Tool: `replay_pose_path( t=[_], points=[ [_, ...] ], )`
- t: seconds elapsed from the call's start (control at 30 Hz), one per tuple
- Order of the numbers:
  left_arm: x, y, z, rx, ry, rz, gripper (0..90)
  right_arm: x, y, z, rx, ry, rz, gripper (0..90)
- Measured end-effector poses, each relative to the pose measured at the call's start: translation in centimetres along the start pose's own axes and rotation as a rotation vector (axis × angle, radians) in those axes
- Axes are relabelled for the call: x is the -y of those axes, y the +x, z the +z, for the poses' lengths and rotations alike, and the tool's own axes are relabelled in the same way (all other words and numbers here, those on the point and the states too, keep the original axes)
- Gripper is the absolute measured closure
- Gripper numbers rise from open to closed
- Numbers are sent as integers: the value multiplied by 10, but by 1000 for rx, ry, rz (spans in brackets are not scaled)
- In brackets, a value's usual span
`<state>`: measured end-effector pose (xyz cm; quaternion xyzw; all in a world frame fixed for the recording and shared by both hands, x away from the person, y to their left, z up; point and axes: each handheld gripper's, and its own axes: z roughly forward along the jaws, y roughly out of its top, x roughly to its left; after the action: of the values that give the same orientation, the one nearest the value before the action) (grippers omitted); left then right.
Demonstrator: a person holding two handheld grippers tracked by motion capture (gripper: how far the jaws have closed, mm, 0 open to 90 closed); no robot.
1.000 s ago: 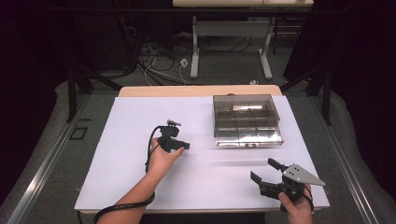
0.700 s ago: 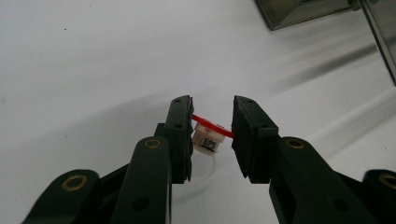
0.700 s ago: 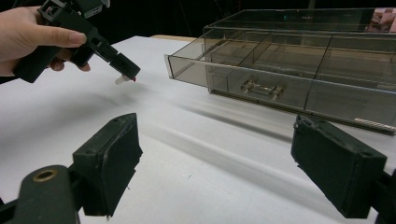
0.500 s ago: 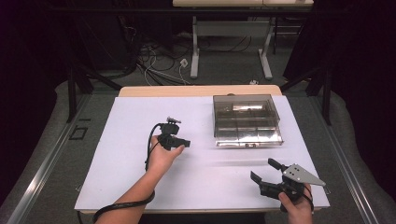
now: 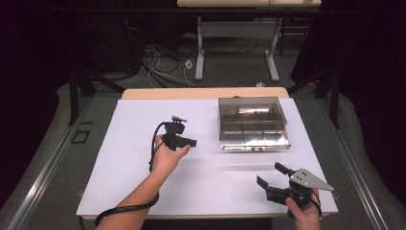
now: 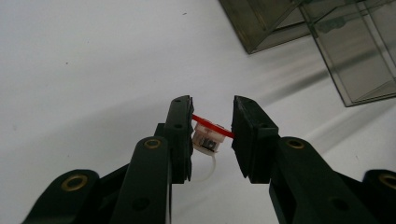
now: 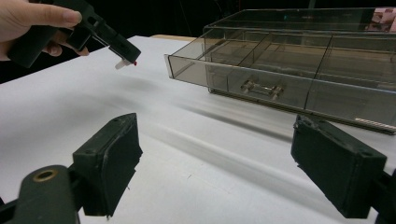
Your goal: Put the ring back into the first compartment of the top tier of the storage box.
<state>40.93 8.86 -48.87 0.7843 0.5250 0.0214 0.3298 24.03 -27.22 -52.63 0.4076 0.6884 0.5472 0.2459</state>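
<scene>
the left gripper (image 5: 187,142) sits left of centre in the high view, raised over the white table (image 5: 129,143), its jaws clamped on a small white part with a red cap (image 6: 211,134); in the left gripper view that part sits mid-frame between the two black pads, a thin white lead trailing below it. the smoky clear compartment box (image 5: 252,123) lies right of centre in the high view, with a handled drawer front (image 7: 259,87) facing the right gripper view. in that view the compartments look empty, though glare hides some of them.

the right gripper (image 5: 274,178) rests at the lower right of the high view, jaws spread wide and holding nothing.

judged from this, the step in hand is the carry: part picked up, not yet stowed. the next move calls for swinging the left gripper rightward over the box and, if the top is closed, for the free right gripper to take the drawer handle first.
</scene>
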Motion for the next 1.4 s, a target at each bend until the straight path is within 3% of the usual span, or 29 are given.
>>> replay_pose_path(
  t=[0.57, 0.93, 1.4],
  points=[
    [-13, -10, -16, 27, -55, 1, 681, 0, 0, 0, -2, 2, 2, 150],
    [-16, -20, -20, 31, -95, 40, 681, 0, 0, 0, -1, 1, 3, 150],
    [-19, -34, -24, 49, -200, 86, 682, 0, 0, 0, -2, -1, 7, 149]
  ],
)
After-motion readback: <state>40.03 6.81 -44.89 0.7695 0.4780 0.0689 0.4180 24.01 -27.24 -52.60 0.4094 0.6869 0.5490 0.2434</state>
